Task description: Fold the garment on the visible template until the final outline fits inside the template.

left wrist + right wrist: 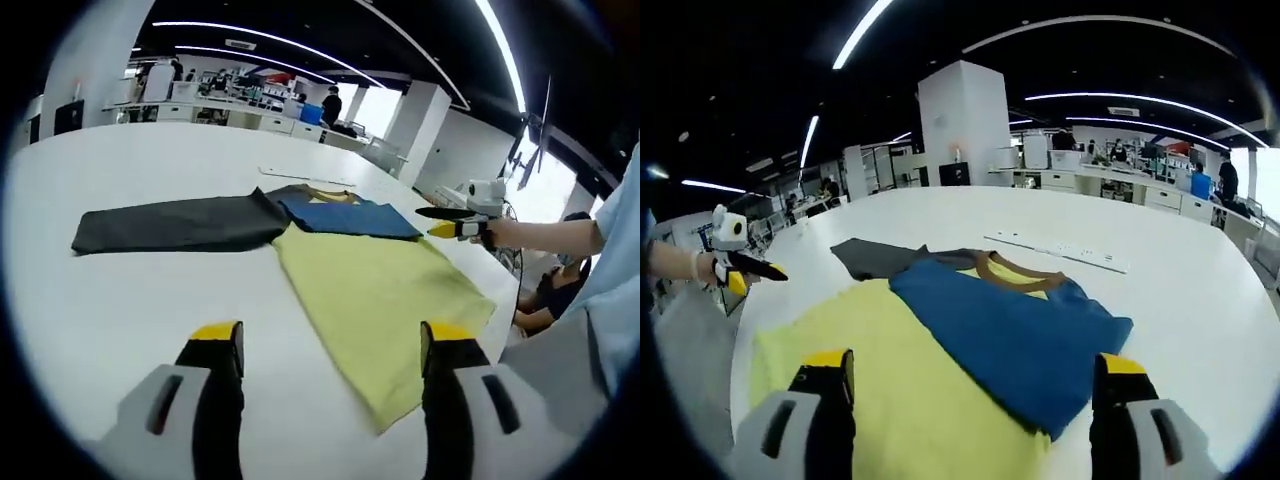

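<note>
With both grippers, left [331, 345] and right [973, 373], held apart and empty above the table [120, 310], the shirt [380, 290] lay flat, one sleeve [175, 223] spread wide, likely to overhang the template if missed.

A shirt [375, 290] lies flat on the white desk [130, 310] near its edge — yellow body, blue sleeve folded across, dark grey sleeve spread out.
</note>
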{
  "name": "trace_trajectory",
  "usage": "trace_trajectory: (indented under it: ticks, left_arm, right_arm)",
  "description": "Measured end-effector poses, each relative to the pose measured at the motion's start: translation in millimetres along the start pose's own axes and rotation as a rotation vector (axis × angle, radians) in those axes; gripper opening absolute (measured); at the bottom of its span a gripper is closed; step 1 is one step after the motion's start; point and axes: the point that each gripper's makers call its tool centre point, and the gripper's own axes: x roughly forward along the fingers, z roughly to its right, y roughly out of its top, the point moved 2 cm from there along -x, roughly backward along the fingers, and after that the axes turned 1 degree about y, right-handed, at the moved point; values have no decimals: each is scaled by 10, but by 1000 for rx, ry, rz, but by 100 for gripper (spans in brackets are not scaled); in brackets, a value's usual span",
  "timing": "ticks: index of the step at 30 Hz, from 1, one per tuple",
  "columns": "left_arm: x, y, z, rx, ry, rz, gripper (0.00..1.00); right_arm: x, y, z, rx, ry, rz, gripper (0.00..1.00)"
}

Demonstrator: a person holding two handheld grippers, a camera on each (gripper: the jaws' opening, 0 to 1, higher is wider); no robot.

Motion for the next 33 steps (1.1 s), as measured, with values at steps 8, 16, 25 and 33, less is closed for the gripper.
trace_trajectory:
  ticks: [8,16,25,33]
  left_arm:
    - [-10,116,-154,50,-2,-19,70]
    - [-123,277,-539,86,115,7,70]
    - [-222,524,-963,65,181,45,68]
    - [-181,537,-1480,31,261,-8,67]
  right_arm:
    - [-234,1,-56,-55,-20,-10,100]
    - [-367,-1,-33,-43,-52,14,100]
    - [-430,-16,32,-38,-75,12,99]
    - [-571,-60,139,-20,-121,15,95]
